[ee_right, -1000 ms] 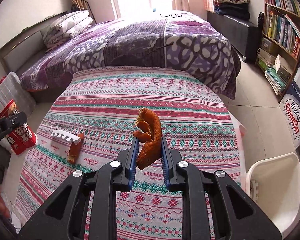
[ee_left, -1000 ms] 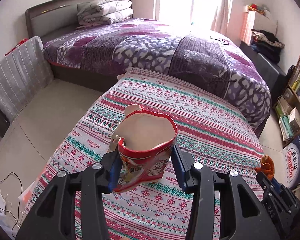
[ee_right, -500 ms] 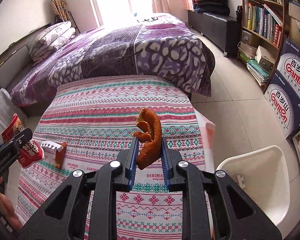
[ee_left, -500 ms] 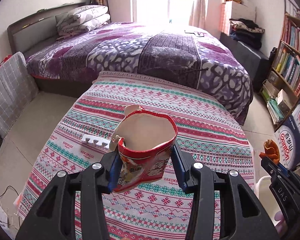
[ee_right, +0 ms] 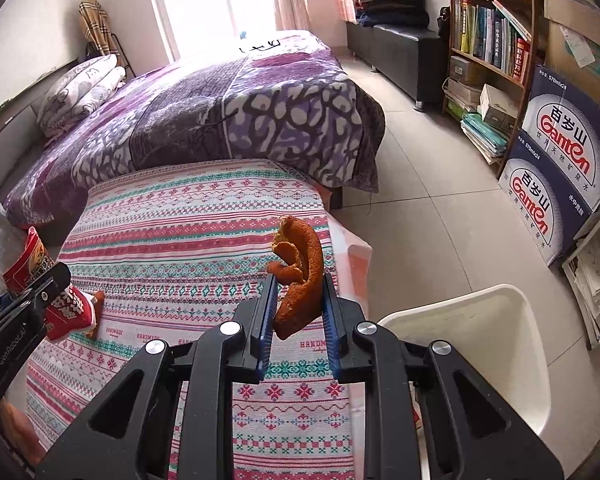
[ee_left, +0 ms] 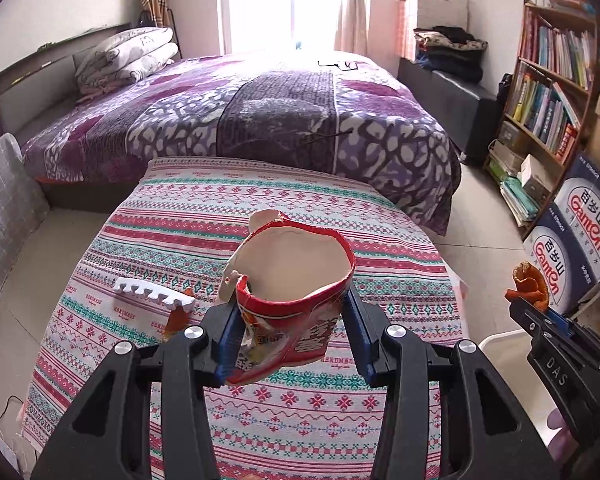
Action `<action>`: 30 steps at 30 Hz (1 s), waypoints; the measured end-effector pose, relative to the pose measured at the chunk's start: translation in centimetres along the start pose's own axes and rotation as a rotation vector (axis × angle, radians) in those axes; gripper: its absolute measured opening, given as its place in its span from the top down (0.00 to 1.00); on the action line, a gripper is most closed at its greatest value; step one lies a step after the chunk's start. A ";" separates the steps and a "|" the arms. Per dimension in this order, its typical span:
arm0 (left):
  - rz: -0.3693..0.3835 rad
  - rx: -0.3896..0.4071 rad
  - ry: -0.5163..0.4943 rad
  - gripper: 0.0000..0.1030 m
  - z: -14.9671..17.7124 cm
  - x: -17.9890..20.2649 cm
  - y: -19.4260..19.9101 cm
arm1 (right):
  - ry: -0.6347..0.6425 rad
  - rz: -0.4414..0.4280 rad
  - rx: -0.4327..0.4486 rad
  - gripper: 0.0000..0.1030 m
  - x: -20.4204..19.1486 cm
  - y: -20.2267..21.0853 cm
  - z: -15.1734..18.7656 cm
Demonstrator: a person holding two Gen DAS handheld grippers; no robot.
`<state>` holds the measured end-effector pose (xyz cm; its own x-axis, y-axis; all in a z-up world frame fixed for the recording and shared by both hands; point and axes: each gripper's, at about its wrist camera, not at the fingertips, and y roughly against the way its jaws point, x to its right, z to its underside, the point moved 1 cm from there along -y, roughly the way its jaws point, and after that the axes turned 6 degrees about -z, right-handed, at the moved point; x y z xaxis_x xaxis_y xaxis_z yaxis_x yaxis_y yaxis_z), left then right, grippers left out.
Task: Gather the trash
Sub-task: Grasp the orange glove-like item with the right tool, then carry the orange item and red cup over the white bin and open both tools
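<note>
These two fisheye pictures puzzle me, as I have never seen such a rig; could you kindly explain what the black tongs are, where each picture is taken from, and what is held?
There is no robot here: a person carries a two-finger gripper in each hand, and a camera on each looks forward along its fingers.

The left wrist view shows the left gripper shut on a torn red instant-noodle cup. At that picture's right edge the right gripper appears.

The right wrist view shows the right gripper closed on a dried orange peel. A white bin stands on the floor to its lower right.

Both hover over a patterned tablecloth, where a white toothed foam piece and a small orange scrap lie.
</note>
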<state>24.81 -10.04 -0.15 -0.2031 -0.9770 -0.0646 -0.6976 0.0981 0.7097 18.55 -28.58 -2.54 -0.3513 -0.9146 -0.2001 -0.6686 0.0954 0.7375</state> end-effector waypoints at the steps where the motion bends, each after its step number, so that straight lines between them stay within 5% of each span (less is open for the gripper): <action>1: 0.005 0.002 -0.005 0.56 0.0 0.4 0.1 | -0.004 0.004 0.000 0.80 0.4 0.1 0.0; 30: 0.115 0.019 -0.167 0.55 1.5 10.6 1.3 | -0.175 0.176 -0.054 0.79 12.0 2.0 1.1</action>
<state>20.70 -20.01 -0.96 -0.3925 -0.9143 -0.1003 -0.6759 0.2128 0.7056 12.30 -38.99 -4.19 -0.5704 -0.8034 -0.1708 -0.5527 0.2216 0.8034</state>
